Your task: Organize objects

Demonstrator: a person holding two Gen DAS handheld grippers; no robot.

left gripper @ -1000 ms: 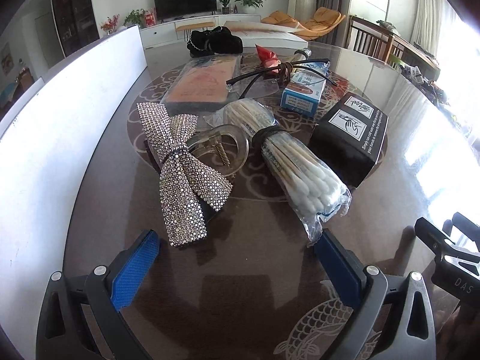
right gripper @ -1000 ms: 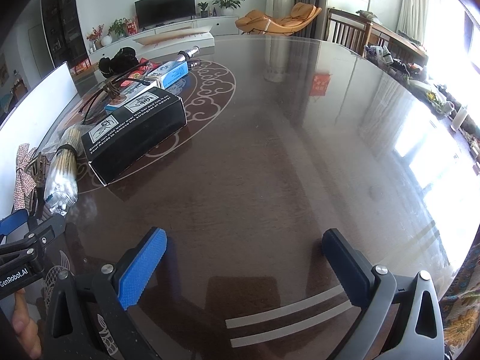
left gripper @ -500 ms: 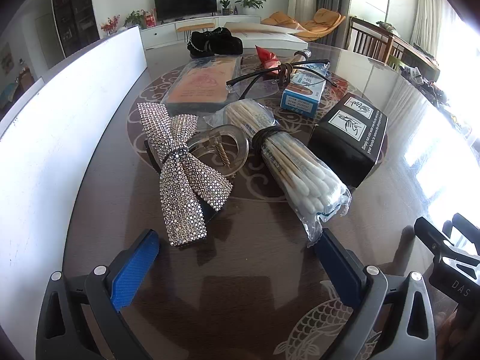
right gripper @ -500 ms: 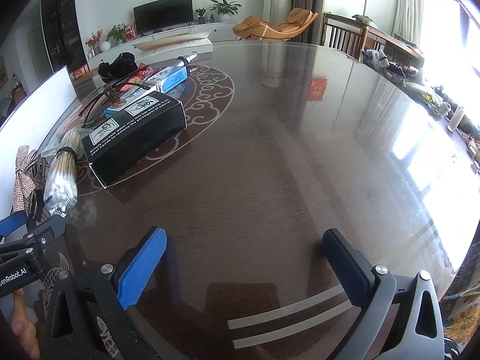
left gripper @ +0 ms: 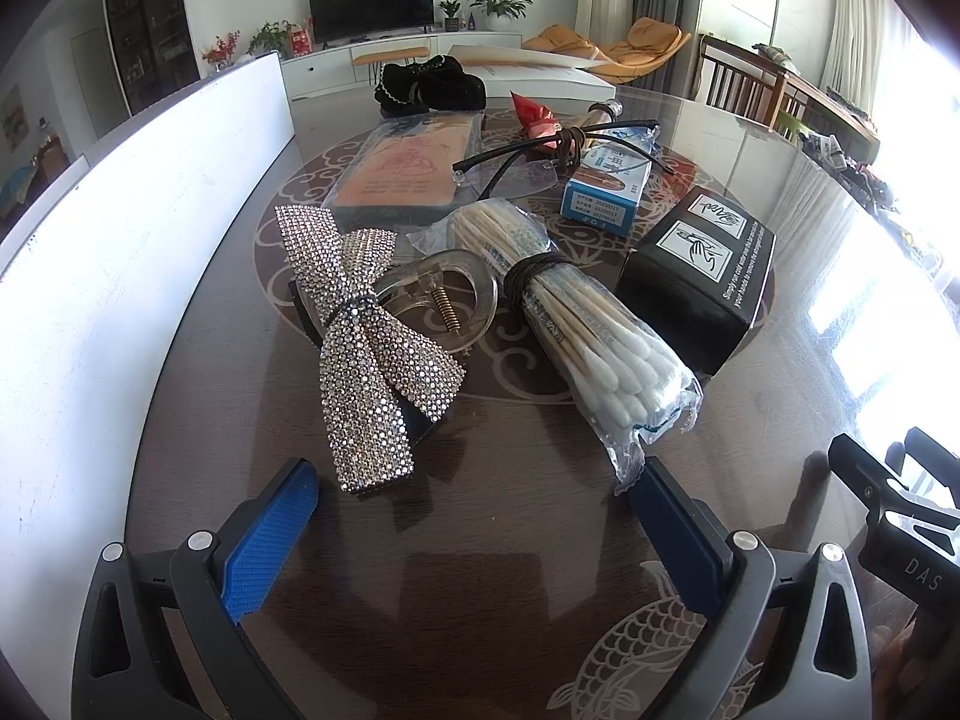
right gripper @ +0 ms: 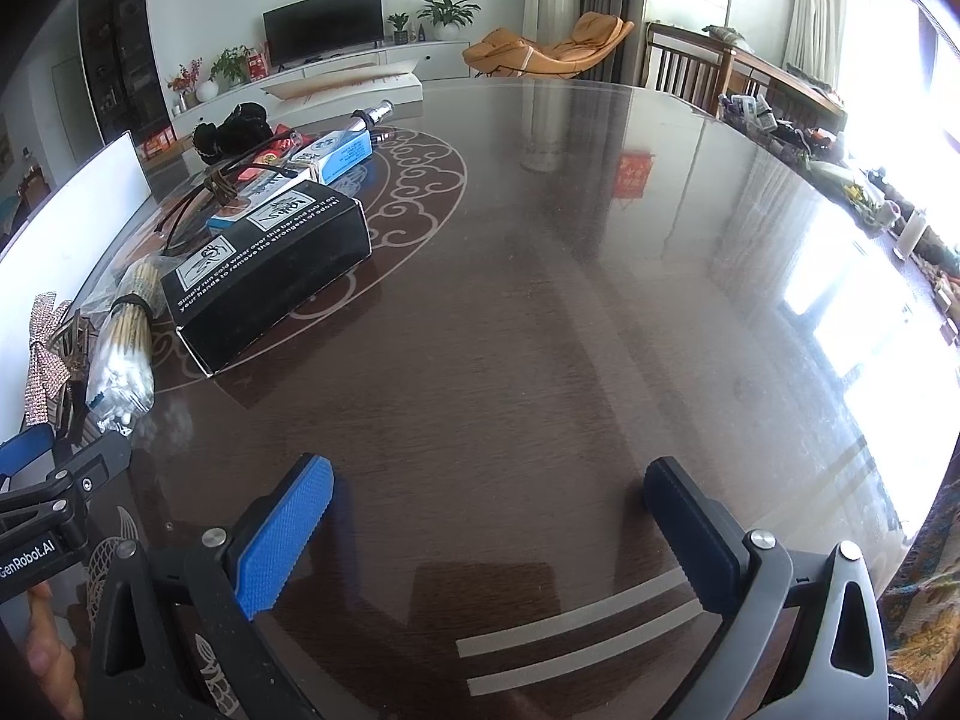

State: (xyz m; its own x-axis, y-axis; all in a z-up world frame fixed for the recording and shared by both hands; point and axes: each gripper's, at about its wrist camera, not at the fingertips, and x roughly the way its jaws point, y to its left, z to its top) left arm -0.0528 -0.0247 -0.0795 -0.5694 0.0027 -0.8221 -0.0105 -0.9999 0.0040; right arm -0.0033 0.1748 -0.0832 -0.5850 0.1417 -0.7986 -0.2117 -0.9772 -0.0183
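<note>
Tools both gape, released: my left tool (left gripper: 474, 516) sits just short of the rhinestone bow (left gripper: 366, 342); my right tool (right gripper: 489, 510) hovers over bare table (right gripper: 570, 312), well apart from that bow.

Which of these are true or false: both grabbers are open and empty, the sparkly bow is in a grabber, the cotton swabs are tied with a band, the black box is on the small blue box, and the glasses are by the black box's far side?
1. Both the left gripper and the right gripper are open and empty. True.
2. The sparkly bow is held. False: it lies on the table.
3. The cotton swabs have a dark band around them. True.
4. The black box sits on the blue box. False: they lie side by side.
5. The glasses lie beyond the swabs. True.
</note>
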